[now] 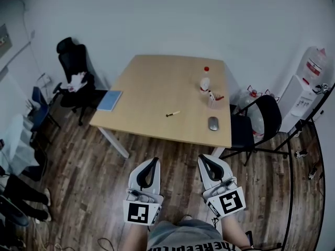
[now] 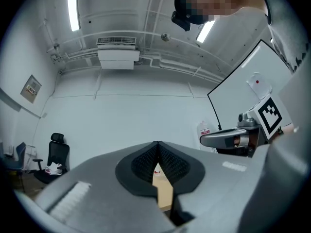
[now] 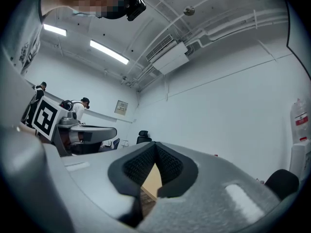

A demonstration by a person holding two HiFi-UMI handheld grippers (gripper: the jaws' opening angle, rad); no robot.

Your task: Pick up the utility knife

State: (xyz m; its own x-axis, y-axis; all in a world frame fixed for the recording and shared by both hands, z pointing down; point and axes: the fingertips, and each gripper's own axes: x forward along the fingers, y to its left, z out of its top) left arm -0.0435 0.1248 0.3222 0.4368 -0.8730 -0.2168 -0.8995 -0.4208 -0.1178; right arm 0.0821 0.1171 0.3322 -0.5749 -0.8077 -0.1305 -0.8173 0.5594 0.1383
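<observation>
The utility knife (image 1: 172,113) is a small yellow-and-black tool lying near the middle of the light wooden table (image 1: 152,82), far ahead of both grippers. In the head view my left gripper (image 1: 155,161) and right gripper (image 1: 203,157) are held side by side over the wooden floor, short of the table's near edge. Both are shut with nothing between the pads. The left gripper view shows the left gripper (image 2: 157,143) with its pads meeting and a strip of tabletop (image 2: 163,191) below them. The right gripper (image 3: 155,144) looks the same in its own view.
On the table are a red-capped bottle (image 1: 205,80), a clear cup (image 1: 213,99), a grey mouse (image 1: 213,123) and a blue notebook (image 1: 109,100). A black office chair (image 1: 76,77) stands at the left, another chair (image 1: 259,120) and a water dispenser (image 1: 306,90) at the right.
</observation>
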